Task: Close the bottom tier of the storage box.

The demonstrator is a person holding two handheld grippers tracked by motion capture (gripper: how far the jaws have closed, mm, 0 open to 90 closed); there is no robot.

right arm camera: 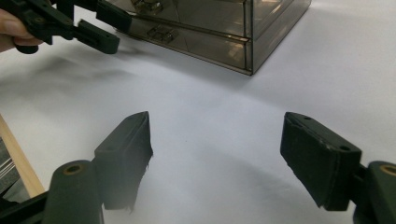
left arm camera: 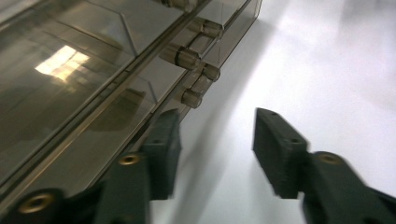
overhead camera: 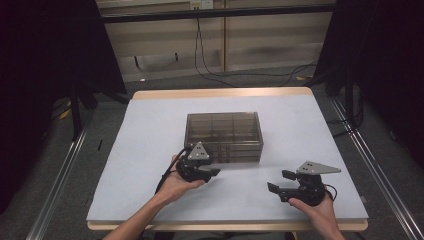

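Observation:
A smoky transparent drawer box [overhead camera: 223, 135] stands mid-table, its drawer fronts with small round knobs [left arm camera: 188, 58] facing the person. My left gripper [overhead camera: 212, 169] is open, at the box's front left, its jaws apart with nothing between them; in the left gripper view [left arm camera: 215, 140] one jaw lies close against the lower drawer front. My right gripper [overhead camera: 281, 181] hovers open over the bare table at the front right, apart from the box [right arm camera: 219, 28]. The right gripper view also shows the left gripper [right arm camera: 100, 30] beside the box.
The white table top [overhead camera: 150, 150] has a wooden edge [overhead camera: 220, 93] at the far side. Dark curtains and metal rails flank the table; cables lie on the floor behind it.

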